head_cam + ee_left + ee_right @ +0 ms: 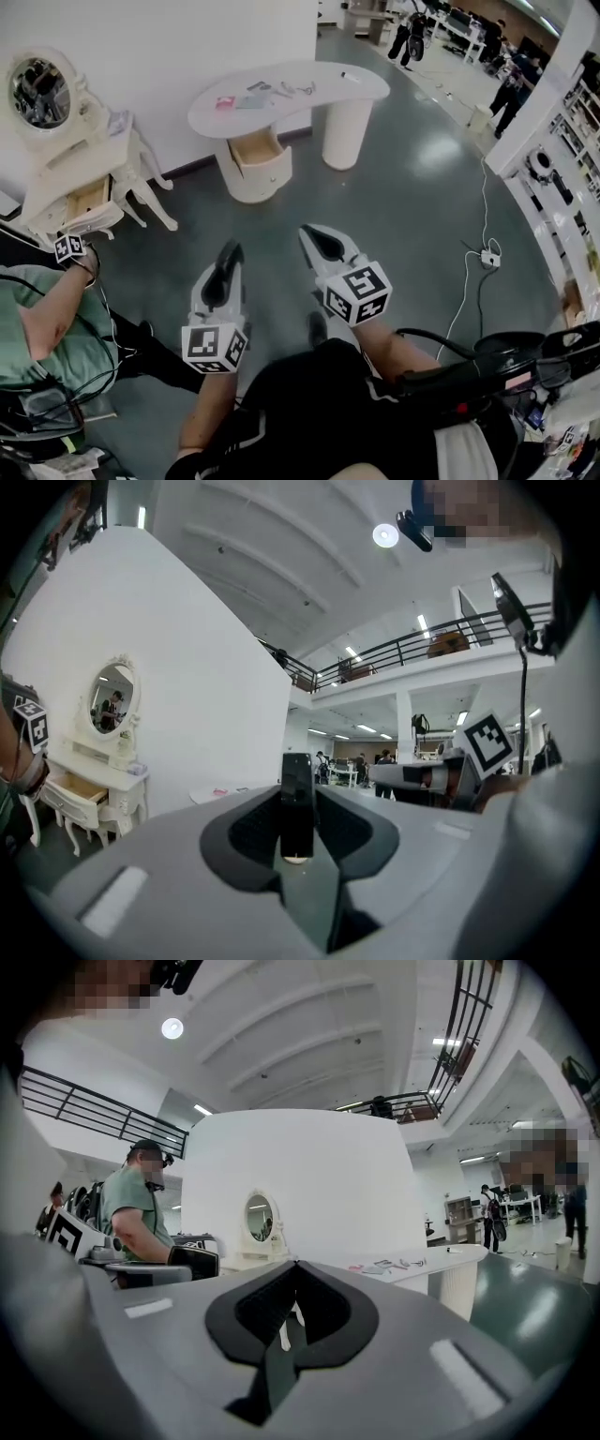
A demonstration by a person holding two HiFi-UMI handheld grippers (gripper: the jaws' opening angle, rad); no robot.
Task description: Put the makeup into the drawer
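Grey tools, white furniture, dark floor around you.
Your left tool and right tool are pale grey with black pads and black-and-white square-patterned marker cubes; the makeup stick is glossy black; the worktop is white, its drawer pale wood inside, the floor dark grey-green.

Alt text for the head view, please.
The left gripper and right gripper reach out over grey floor toward a white table with makeup on top and an open drawer below. At left are a white vanity with an oval mirror and a person in green.
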